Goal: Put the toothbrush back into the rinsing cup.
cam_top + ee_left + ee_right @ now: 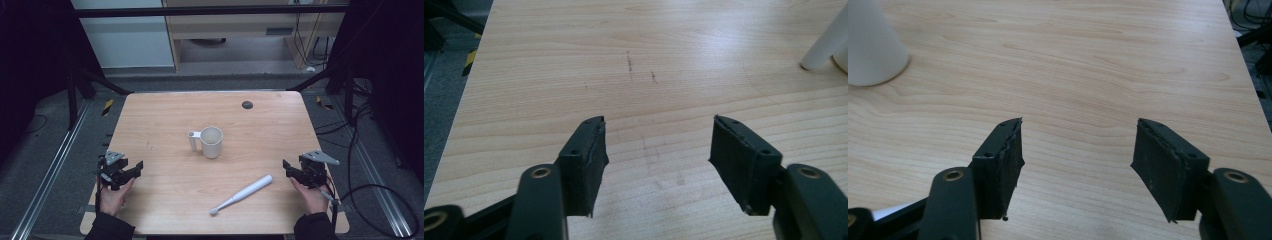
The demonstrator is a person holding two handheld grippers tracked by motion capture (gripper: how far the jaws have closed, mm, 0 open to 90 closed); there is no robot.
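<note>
High view: the left gripper [131, 170] and right gripper [291, 169] sit at opposite side edges of the light wooden table [165, 115], jaws spread wide and empty, with bare wood between them. A white plastic handled cup [210, 142] stands ahead of both grippers; a white electric toothbrush [241, 194] lies nearer the right gripper's fingers. No legible writing.

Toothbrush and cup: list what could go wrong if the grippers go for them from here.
1. The white toothbrush lies flat on the table; the right gripper, open beside it, may scrape the wood or push the round handle so it rolls away.
2. The white cup stands upright and looks empty; a sideways nudge against it or its handle could tip it.
3. The left gripper, also open, is far from both things, so a long reach may cross the right gripper's path.
</note>
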